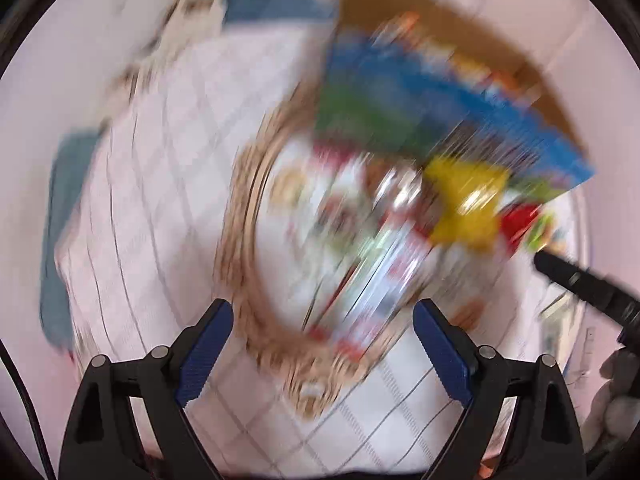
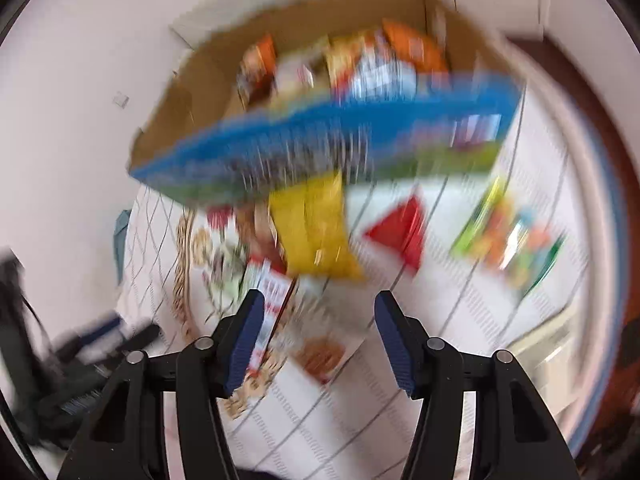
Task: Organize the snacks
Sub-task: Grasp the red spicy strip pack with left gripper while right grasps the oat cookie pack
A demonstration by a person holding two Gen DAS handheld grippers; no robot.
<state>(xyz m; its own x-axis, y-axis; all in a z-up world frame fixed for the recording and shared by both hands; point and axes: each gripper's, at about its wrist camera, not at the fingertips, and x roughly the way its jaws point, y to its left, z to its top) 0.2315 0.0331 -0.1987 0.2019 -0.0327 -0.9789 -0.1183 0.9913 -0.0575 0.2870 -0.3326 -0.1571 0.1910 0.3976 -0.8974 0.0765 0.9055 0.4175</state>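
Both views are motion-blurred. The left gripper point(image 1: 322, 344) is spread wide with nothing between its pads, just above the basket point(image 1: 244, 240) of snacks point(image 1: 360, 232). The right gripper point(image 2: 320, 340) is also apart and empty; ahead of it lie a yellow bag point(image 2: 316, 228), then a blue box point(image 2: 320, 140), with the carton point(image 2: 192, 100) beyond.

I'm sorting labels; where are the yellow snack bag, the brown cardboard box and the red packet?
yellow snack bag point(image 2: 316, 232), right wrist view, bag's middle
brown cardboard box point(image 2: 180, 104), right wrist view, left wall
red packet point(image 2: 404, 232), right wrist view, centre
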